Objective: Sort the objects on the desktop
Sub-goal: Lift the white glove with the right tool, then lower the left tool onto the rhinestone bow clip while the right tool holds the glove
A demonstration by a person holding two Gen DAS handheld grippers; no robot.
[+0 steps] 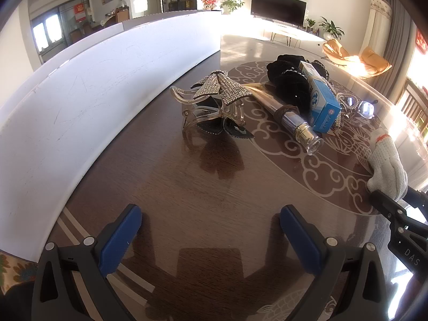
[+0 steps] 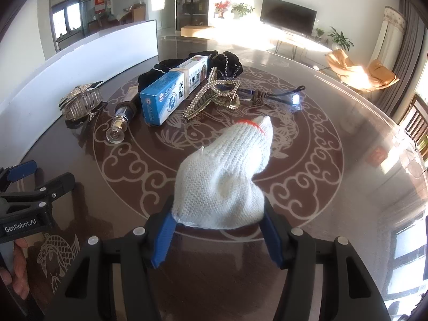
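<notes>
Sunlit living room behind: black television on a low stand, potted plants, tan chairs. Dark brown glossy wooden table with pale scroll inlay and fish motifs, white curved panel standing along its left edge.

Right gripper: blue-padded jaws clamped on the base of a white knitted cotton glove with an orange-red cuff stripe; the glove bunches up between the pads and its cuff end points away toward the pile. In the left wrist view the same glove sits at the right edge, just ahead of the black frame of the right gripper.

Left gripper: jaws apart, nothing between them, over bare table near the white panel. A bare hand holds its black handle at the lower left of the right wrist view.

Pile further back on the table: clear plastic hair claw with a rhinestone bow leftmost, near the panel; glass tube bottle with a gold collar lying on its side beside it; blue and white cardboard medicine box resting on a black velvet scrunchie; gold pearl-studded hair claw touching the box's right side; dark cord with a small shiny clip further right. Glove well apart from the pile, nearer the camera.
</notes>
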